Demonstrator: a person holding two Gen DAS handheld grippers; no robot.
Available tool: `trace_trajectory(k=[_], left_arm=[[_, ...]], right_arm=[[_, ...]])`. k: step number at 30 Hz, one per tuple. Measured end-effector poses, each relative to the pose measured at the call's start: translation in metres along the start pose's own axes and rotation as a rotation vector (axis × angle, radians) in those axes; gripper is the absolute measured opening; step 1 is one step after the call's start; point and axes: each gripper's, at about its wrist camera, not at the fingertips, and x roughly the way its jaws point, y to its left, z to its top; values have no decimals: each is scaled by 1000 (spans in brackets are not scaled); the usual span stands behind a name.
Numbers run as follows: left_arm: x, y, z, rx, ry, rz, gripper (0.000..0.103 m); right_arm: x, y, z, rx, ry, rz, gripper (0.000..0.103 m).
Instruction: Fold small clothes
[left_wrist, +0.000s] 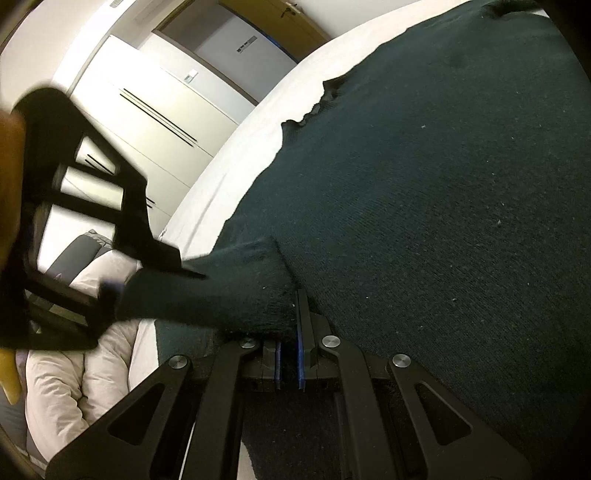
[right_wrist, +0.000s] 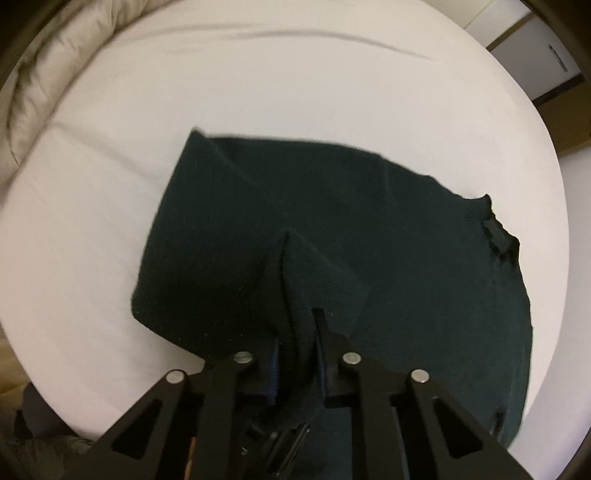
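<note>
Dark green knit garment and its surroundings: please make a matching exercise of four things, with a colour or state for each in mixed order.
Things:
1. garment
2. bed sheet
3. right tool
4. duvet

States:
A. white, flat
B. beige, bunched up
C. dark green, partly folded
D. shut on fabric

Pairs: 1-C, 2-A, 3-D, 4-B
</note>
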Motion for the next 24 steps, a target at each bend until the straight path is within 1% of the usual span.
trace_trajectory(k=[1, 4, 6, 8, 9, 11, 12, 13, 14, 15, 16, 17, 19, 20, 22, 24], left_arm=[[0, 1, 0, -4, -2, 4, 5], [-3, 6, -1, -28, -8, 4, 6], [-5, 11, -1, -46, -16, 1, 7], [-11, 17, -2, -65, -37, -7, 11], [-15, 21, -2, -76, -49, -22, 15], [-20, 30, -2, -112, -45, -86, 19], [-20, 33, -3, -126, -39, -117, 25], [-22, 37, -4, -140, -34, -163, 34], [-24, 42, -5, -153, -39, -204, 45], [-26, 47, -6, -171, -48, -233, 67], [-30, 54, -8, -194, -67, -261, 72], [-31, 62, -9, -215, -78, -290, 72], [-27, 82, -12, -266, -74, -345, 72], [-23, 93, -15, -300, -69, -357, 72], [-4, 126, -27, -423, -34, -382, 72], [23, 161, -46, -591, 21, -421, 72]], right_arm=[[1, 6, -2, 14, -15, 13, 12], [-9, -21, -7, 76, -71, 63, 10], [-16, -51, -14, 137, -104, 103, 10], [-25, -84, -25, 218, -147, 151, 10], [-28, -101, -33, 257, -166, 171, 10], [-31, -128, -46, 316, -195, 182, 10], [-30, -144, -53, 348, -213, 187, 10], [-30, -159, -61, 386, -233, 198, 10], [-30, -170, -68, 420, -253, 210, 10], [-27, -183, -75, 452, -268, 215, 10], [-22, -200, -80, 484, -279, 219, 10], [-16, -215, -87, 518, -291, 226, 10], [-2, -236, -100, 573, -304, 235, 10], [6, -245, -105, 601, -303, 238, 10], [25, -263, -117, 671, -295, 275, 10], [40, -276, -127, 730, -300, 320, 10]])
